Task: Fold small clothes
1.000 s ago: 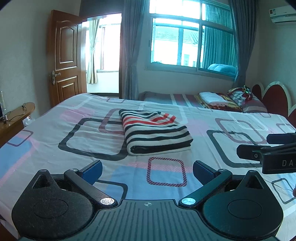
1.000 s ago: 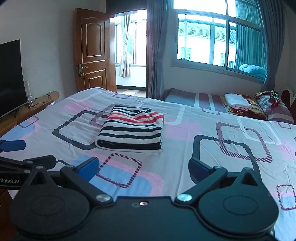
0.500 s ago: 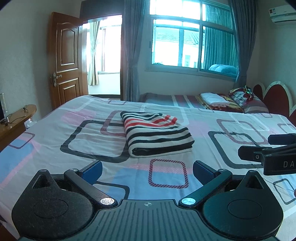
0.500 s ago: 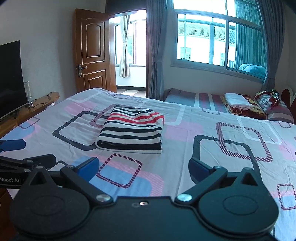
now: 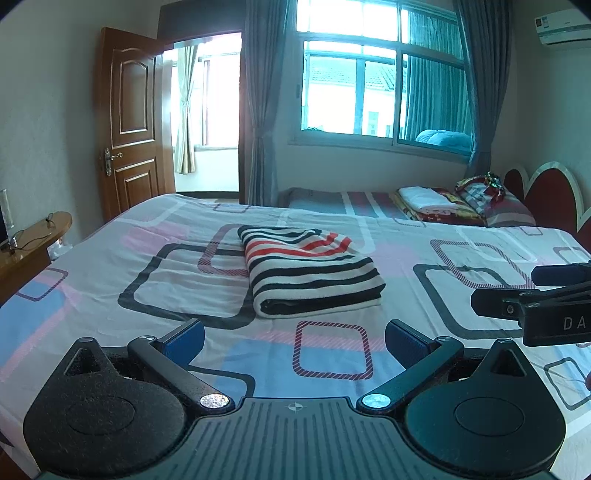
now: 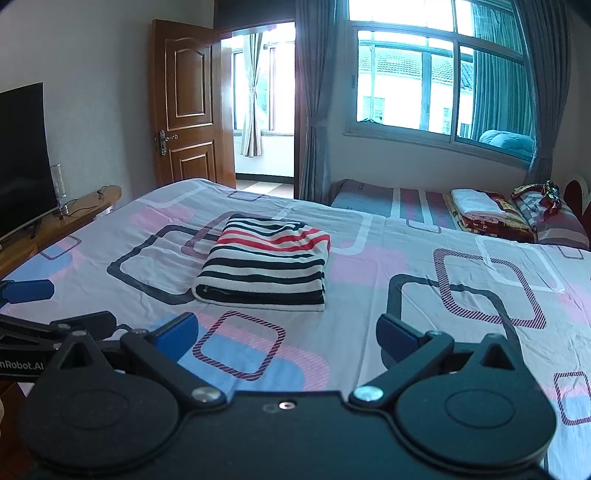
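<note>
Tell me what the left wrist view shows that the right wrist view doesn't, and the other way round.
Only the left wrist view shows the air conditioner high on the wall and the red headboard in full. Only the right wrist view shows the dark television on its wooden stand. Both show the folded striped garment lying on the patterned bedsheet, the wooden door, the window, and the left gripper and right gripper open, holding nothing.

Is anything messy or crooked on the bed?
Nothing stands out. The striped garment lies folded in a tidy block on the bed sheet, its edges fairly even. Both the left gripper and the right gripper are open and hold nothing.
</note>
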{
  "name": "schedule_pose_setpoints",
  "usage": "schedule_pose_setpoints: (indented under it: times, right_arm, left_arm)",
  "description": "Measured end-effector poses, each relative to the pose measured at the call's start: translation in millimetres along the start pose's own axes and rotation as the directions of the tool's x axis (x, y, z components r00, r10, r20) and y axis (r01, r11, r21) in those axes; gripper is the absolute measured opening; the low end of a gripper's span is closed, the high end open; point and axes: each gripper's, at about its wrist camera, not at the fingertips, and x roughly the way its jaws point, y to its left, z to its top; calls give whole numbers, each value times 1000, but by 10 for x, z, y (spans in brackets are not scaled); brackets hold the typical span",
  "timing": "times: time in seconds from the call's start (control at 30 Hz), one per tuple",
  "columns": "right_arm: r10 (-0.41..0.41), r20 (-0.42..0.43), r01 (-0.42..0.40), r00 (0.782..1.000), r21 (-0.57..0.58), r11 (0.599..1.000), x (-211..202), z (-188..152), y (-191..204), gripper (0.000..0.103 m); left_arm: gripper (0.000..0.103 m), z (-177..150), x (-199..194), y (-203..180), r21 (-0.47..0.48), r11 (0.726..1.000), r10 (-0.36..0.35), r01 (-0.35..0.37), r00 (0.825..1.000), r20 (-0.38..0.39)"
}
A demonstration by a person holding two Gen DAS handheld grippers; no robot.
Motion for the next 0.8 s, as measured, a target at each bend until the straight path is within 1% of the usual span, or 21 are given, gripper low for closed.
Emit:
schedule_pose_setpoints:
  times: [0.8]
  right_arm:
    - [15,4,-15,1000,1,1000,-4,31,-48,102]
  left_arm:
    - [103,5,0,-25,-6,1000,7,-7,1000,2]
